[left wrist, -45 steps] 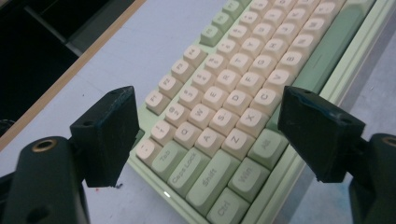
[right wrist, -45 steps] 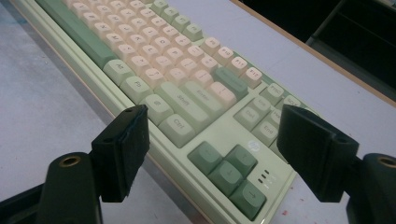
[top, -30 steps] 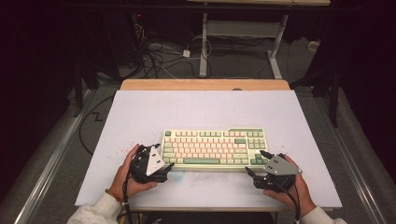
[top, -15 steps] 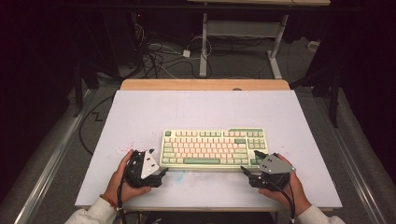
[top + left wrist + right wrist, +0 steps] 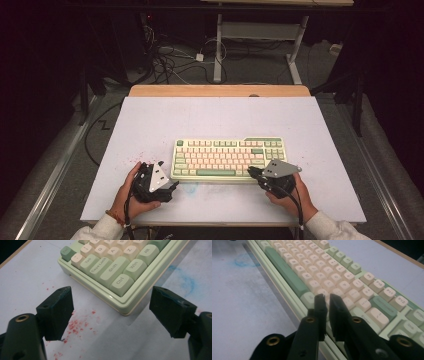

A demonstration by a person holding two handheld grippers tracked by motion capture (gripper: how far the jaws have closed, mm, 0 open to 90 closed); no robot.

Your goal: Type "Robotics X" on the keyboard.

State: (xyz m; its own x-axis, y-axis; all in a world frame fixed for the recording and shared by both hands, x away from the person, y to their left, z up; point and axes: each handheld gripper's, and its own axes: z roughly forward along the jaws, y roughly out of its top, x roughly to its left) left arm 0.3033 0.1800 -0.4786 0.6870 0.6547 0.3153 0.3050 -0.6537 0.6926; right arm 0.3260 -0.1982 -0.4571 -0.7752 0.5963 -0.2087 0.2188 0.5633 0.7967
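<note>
Green-and-cream keyboard (image 5: 229,158) flat on white table (image 5: 210,115), near person's edge. Left gripper (image 5: 170,187) at keyboard's near-left corner, jaws spread wide, empty. Right gripper (image 5: 251,172) at near-right edge, jaws nearly closed, gripping nothing.

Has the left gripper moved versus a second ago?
Yes. The left gripper slid back toward the person's table edge and slightly left, away from the cream-and-green keyboard, whose position is unchanged.

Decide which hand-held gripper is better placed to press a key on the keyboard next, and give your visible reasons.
Probably the right hand-held gripper: its jaws are nearly shut and poised over the keys at the front of the keyboard. The left hand-held gripper stands wide open beside the corner by Ctrl, over bare table.
</note>
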